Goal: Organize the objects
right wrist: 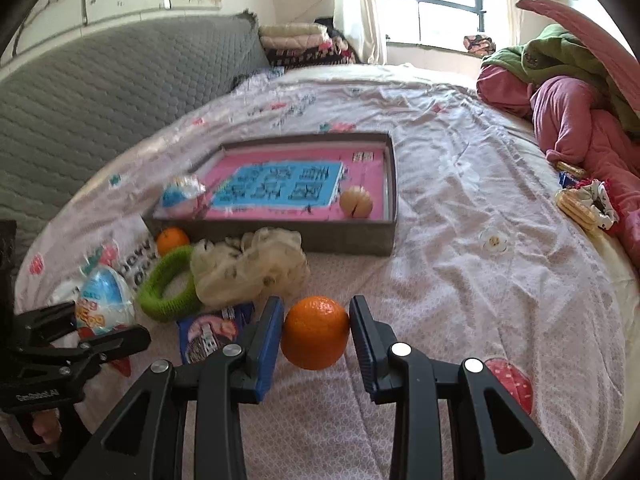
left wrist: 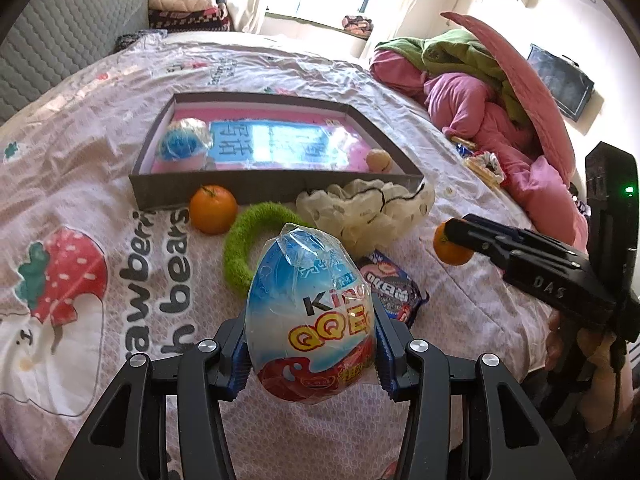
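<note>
1. A bed (right wrist: 460,216) with a pale printed sheet serves as the work surface, soft and creased, with a window behind and a heap of pink and green bedding at its right edge.
2. The left gripper (left wrist: 310,356) is clamped on a wrapped toy egg (left wrist: 310,312), held upright between the pads. The film is slick and the shape tapers, so I judge it could squirt out forward if the squeeze tightens or the wrist tips.
3. The right gripper (right wrist: 316,332) pinches an orange (right wrist: 315,332) with both pads touching its sides. The contact looks narrow on a round fruit; it may roll free and run down the sheet.
4. Just beyond lie a snack packet (right wrist: 214,334), a green ring (right wrist: 168,290), a cream mesh puff (right wrist: 248,272) and a second orange (right wrist: 172,240), crowded against the box's near wall. A low carry could snag the puff.
5. The shallow grey box (right wrist: 352,236) already holds another egg (right wrist: 182,196) and a tan round fruit (right wrist: 355,201). Dropped onto its glossy floor, either item could bounce or roll.
</note>
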`<state>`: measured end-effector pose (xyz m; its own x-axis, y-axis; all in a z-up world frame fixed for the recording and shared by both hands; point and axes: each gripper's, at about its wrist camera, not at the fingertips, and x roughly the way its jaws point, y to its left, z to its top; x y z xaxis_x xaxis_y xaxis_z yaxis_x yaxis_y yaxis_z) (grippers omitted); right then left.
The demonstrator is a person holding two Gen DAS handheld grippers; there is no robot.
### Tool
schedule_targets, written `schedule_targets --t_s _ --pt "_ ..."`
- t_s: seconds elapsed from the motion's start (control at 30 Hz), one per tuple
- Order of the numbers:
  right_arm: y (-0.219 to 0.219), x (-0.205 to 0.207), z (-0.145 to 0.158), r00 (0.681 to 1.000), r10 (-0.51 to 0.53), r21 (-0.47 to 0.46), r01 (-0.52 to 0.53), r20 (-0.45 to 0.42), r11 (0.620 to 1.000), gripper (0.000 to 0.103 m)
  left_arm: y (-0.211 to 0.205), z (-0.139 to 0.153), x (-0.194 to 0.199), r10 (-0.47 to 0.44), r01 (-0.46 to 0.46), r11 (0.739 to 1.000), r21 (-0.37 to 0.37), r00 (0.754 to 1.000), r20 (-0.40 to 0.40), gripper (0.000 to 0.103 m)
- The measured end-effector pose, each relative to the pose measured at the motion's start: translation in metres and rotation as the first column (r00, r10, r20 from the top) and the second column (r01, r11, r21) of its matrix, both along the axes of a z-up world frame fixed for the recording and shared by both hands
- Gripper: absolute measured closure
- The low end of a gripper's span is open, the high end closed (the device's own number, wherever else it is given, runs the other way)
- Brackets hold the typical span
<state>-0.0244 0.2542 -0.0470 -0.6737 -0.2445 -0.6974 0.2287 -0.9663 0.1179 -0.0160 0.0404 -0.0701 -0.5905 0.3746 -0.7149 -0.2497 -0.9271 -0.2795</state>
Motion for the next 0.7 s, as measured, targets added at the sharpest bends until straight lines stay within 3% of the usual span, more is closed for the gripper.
schedule_targets --t_s 0.07,0.17,0.27,0.37,0.7 --pt "0.002 0.001 0.007 0.999 -0.008 -0.02 0.007 -0.031 1.0 0.077 0.0 0.003 -0.001 0.002 -0.002 1.0 -0.002 1.0 -0.007 0.051" --pt "0.004 0.002 0.016 0.998 -0.001 -0.049 -0.002 -0.068 0.999 0.077 -0.001 0.005 -0.003 0.005 -0.005 1.0 -0.005 1.0 -0.014 0.051" --pt "-0.001 -0.007 0.002 1.0 -0.02 0.025 0.02 -0.004 0.999 0.077 -0.003 0.002 -0.005 0.012 -0.012 1.0 0.0 1.0 -0.005 0.051" --pt "0.0 -0.011 -0.008 0.999 -0.023 0.025 0.022 0.045 0.999 0.077 -0.005 -0.001 -0.006 0.013 -0.013 1.0 0.011 1.0 0.006 0.051" --pt "0.008 -0.007 -0.018 0.996 -0.025 0.019 0.024 0.087 1.0 0.077 -0.004 -0.005 -0.007 0.005 -0.005 1.0 0.016 1.0 0.016 0.051"
